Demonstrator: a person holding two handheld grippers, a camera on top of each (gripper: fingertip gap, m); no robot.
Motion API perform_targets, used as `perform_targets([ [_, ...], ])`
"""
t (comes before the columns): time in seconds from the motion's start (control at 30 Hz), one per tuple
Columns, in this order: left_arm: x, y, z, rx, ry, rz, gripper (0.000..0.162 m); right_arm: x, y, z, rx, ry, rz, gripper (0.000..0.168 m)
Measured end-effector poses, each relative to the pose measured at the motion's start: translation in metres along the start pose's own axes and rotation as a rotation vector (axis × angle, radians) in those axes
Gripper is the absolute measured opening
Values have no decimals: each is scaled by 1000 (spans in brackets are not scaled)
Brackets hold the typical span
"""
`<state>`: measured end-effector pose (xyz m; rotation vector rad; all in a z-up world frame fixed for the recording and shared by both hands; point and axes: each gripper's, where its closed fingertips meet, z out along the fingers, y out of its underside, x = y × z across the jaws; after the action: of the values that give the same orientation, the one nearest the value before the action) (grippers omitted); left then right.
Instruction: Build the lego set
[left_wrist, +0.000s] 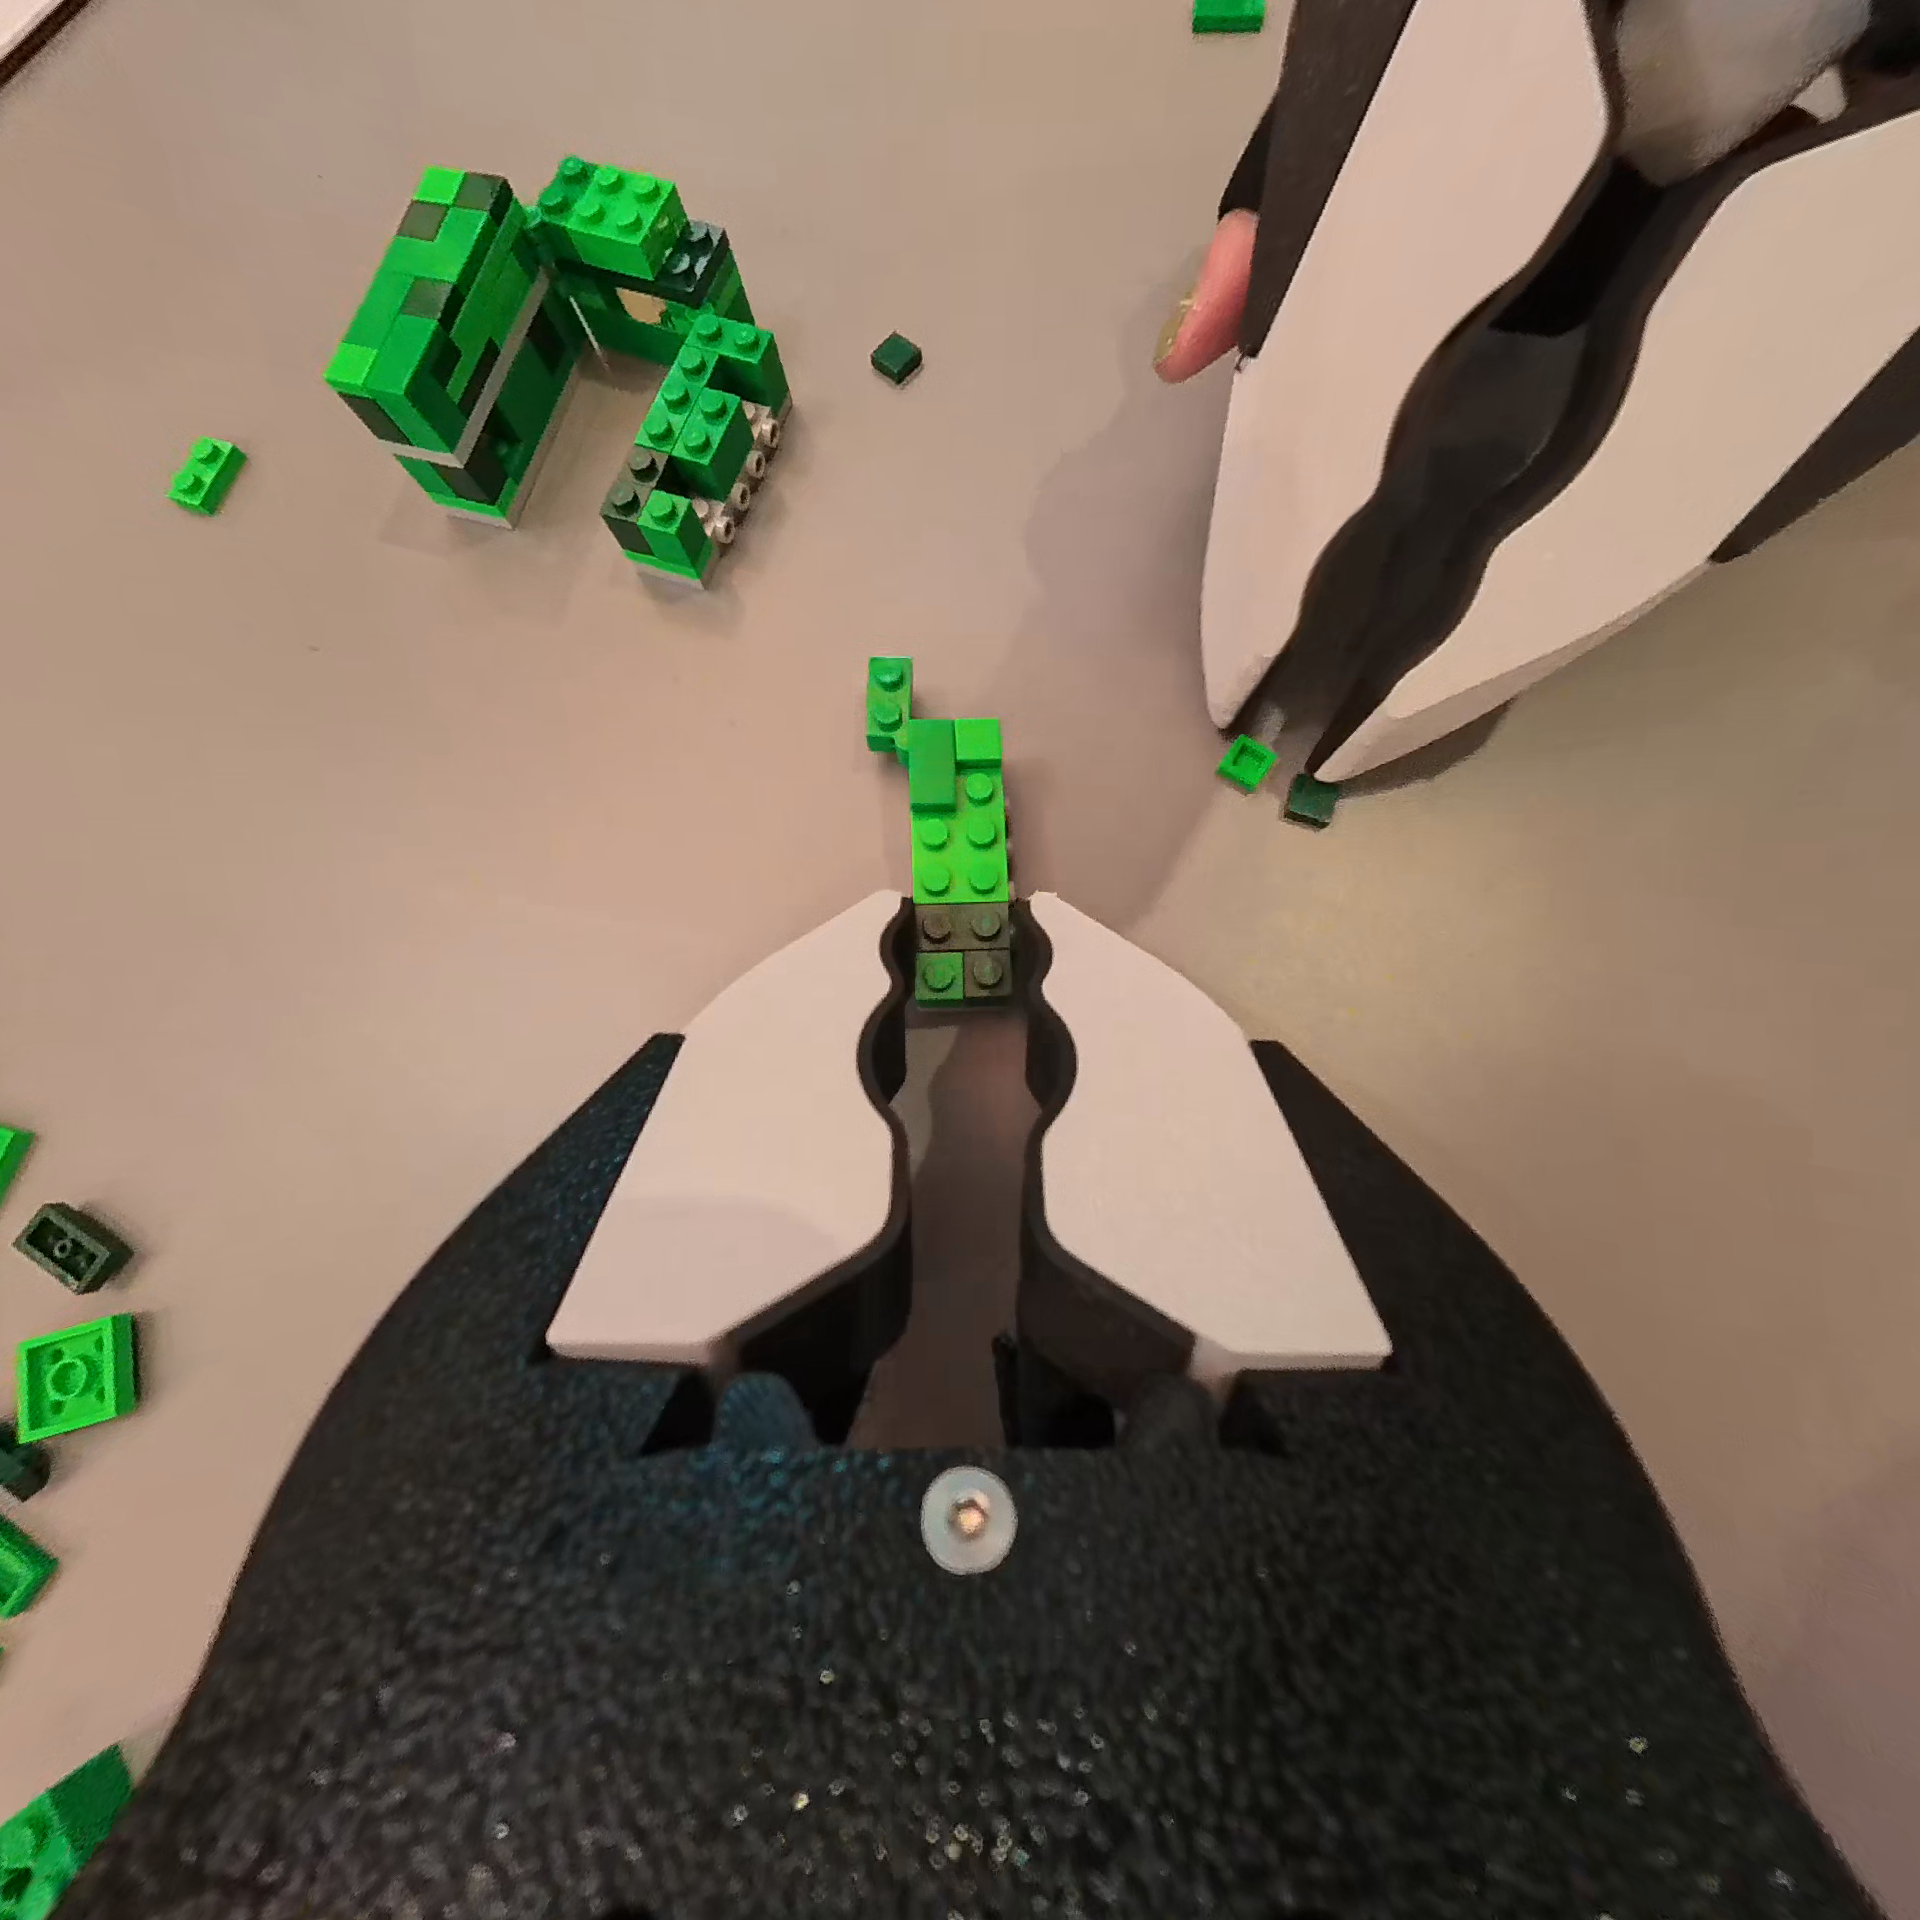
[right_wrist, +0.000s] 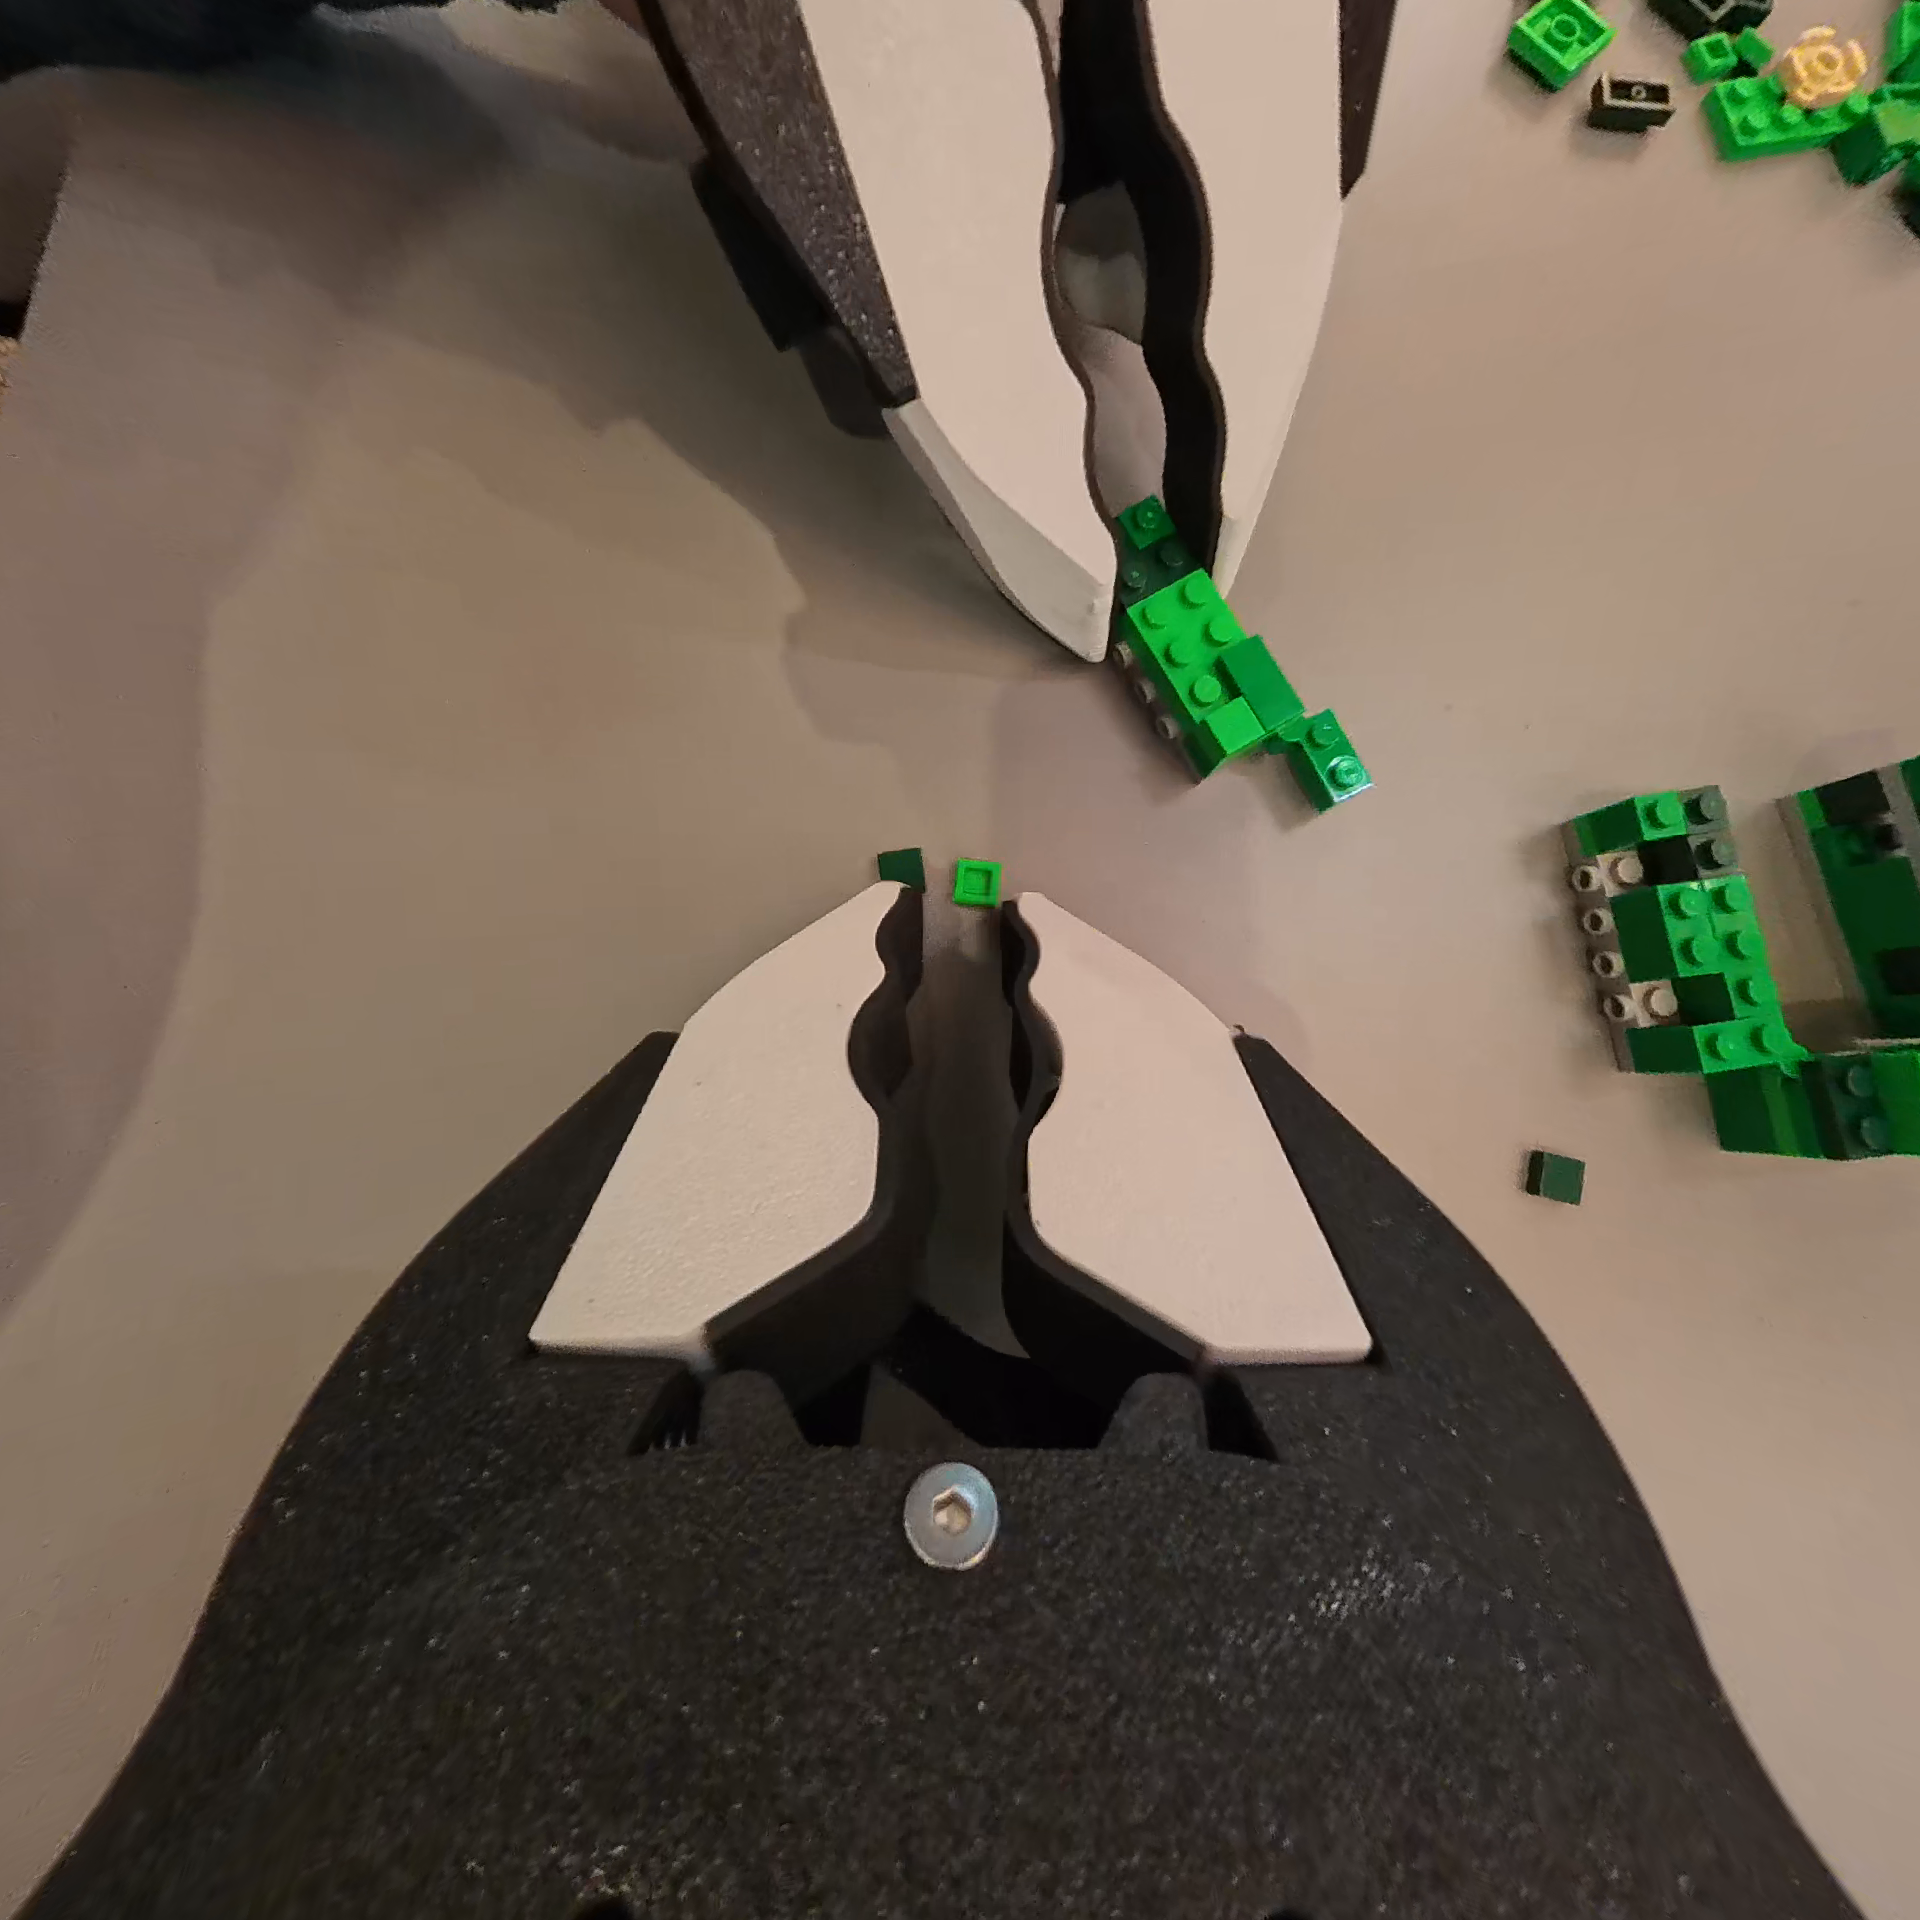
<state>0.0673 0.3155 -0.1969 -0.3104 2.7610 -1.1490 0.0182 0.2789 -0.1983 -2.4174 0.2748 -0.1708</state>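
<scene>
My left gripper (left_wrist: 961, 914) is shut on the dark-green end of a small green lego assembly (left_wrist: 956, 821) that rests on the grey table and points away from me. It also shows in the right wrist view (right_wrist: 1210, 655), held by the left gripper (right_wrist: 1164, 582). My right gripper (right_wrist: 961, 902) is down at the table, jaws a narrow gap apart and empty. A bright green tile (right_wrist: 975, 883) lies just in front of the gap. A dark green tile (right_wrist: 900, 864) lies at its left fingertip. Both tiles show in the left wrist view, bright (left_wrist: 1245, 764) and dark (left_wrist: 1311, 800).
A large U-shaped green build (left_wrist: 551, 353) stands at the far left, also in the right wrist view (right_wrist: 1714, 966). A loose dark tile (left_wrist: 896, 358) lies beside it. Loose green bricks (left_wrist: 73, 1371) lie at the left edge; more loose bricks (right_wrist: 1766, 73) lie at the top right. Across from one pair of fingers to the other is roughly 7 cm.
</scene>
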Motion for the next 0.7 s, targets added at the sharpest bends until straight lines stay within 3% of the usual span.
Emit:
perform_targets([
  [0.03,0,0,0,4,3,-9,17,0,-1,1,4,2,13,15],
  [0.2,4,1,-2,19,48,-87,19,6,-3,3,7,56,42,8],
  [0.4,2,8,-10,19,31,-118,50,10,-3,1,36,107,31,7],
  [0.47,0,8,-16,34,7,-132,52,11,-11,-7,100,170,-40,7],
  [0.57,13,-15,-29,172,76,-189,43,7,-34,-30,226,308,-220,7],
  [0.7,44,-62,-48,405,307,-313,39,6,-53,-55,256,502,-452,7],
])
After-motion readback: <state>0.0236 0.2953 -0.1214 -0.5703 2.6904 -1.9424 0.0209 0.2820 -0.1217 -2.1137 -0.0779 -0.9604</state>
